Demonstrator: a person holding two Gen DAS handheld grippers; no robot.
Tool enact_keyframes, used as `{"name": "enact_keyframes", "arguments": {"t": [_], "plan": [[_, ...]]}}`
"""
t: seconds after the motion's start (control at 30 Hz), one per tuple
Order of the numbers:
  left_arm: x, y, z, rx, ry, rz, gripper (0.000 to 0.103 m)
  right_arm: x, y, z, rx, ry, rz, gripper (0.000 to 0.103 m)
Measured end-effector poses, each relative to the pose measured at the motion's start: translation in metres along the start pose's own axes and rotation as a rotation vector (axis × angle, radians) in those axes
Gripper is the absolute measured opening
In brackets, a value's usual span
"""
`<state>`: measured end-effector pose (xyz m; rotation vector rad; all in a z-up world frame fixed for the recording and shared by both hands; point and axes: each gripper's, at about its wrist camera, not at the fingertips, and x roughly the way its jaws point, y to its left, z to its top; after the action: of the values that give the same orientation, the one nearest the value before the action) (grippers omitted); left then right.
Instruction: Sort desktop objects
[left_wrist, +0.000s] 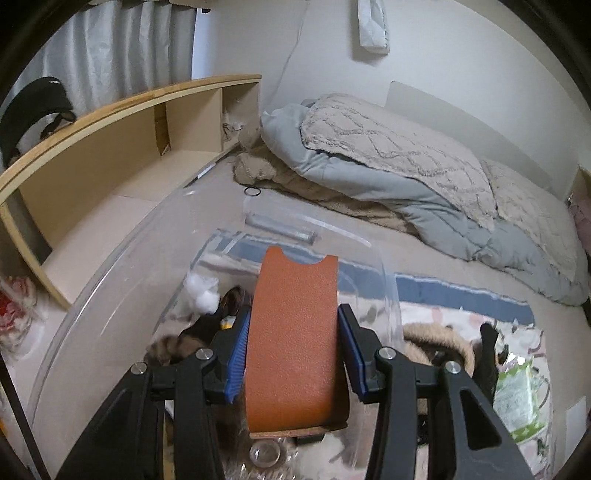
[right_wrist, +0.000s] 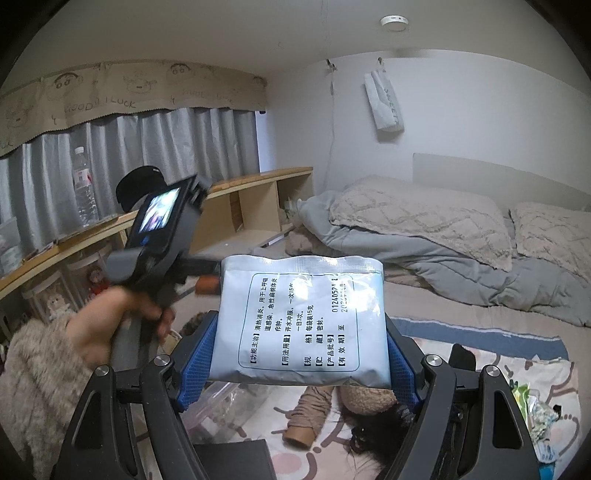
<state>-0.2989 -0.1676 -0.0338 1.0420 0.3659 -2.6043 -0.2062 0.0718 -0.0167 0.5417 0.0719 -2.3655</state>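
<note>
My left gripper (left_wrist: 291, 325) is shut on an orange-brown leather sleeve (left_wrist: 293, 339) and holds it upright over a clear plastic box (left_wrist: 110, 280) that has cotton balls (left_wrist: 203, 293) and dark furry items inside. My right gripper (right_wrist: 299, 354) is shut on a pale blue medicine sachet (right_wrist: 301, 321) with printed text, held up in the air. In the right wrist view the left hand-held gripper (right_wrist: 155, 243) with its camera screen is to the left, gripped by a hand in a fuzzy sleeve.
A bed with a grey quilt (left_wrist: 388, 177) and pillows lies beyond. A wooden shelf (left_wrist: 110, 147) runs along the left. On the patterned cloth (right_wrist: 498, 373) lie a brown tube (right_wrist: 308, 417), a dark furry thing (right_wrist: 380, 435) and green wrappers (left_wrist: 517, 398). A black hair ring (left_wrist: 252, 192) lies on the sheet.
</note>
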Motion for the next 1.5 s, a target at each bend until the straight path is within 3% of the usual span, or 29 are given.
{"name": "enact_keyframes", "arguments": {"t": [0.13,0.3,0.6,0.63,0.7,0.73,1.03,1.3,1.4,1.5], "plan": [[0.018,0.006,0.009,-0.049,0.016,-0.05,0.045,-0.002,0.002,-0.002,-0.014,0.008,-0.009,0.081],[0.043,0.011,0.007,-0.052,0.026,-0.009,0.045,-0.002,0.005,-0.002,-0.028,0.011,-0.012,0.081],[0.065,0.014,0.002,-0.065,0.085,-0.031,0.045,0.004,0.015,-0.008,-0.07,0.03,0.001,0.081],[0.065,0.013,0.002,-0.063,0.084,-0.024,0.048,0.003,0.015,-0.008,-0.066,0.031,0.006,0.081],[0.064,0.013,0.001,-0.062,0.072,-0.005,0.081,0.002,0.016,-0.008,-0.065,0.03,0.011,0.081],[0.063,0.013,0.001,-0.065,0.06,-0.001,0.084,0.001,0.017,-0.008,-0.066,0.029,0.01,0.081],[0.051,0.02,0.007,-0.069,0.04,-0.017,0.084,0.007,0.017,-0.01,-0.062,0.046,0.003,0.081],[0.019,0.029,0.024,-0.023,-0.04,-0.042,0.084,0.035,0.019,-0.015,-0.068,0.095,0.003,0.081],[0.003,0.035,0.029,-0.007,-0.056,-0.083,0.084,0.047,0.025,-0.014,-0.09,0.107,0.003,0.081],[-0.021,0.043,0.036,0.007,-0.115,-0.09,0.084,0.056,0.03,-0.01,-0.099,0.11,0.015,0.081]]}}
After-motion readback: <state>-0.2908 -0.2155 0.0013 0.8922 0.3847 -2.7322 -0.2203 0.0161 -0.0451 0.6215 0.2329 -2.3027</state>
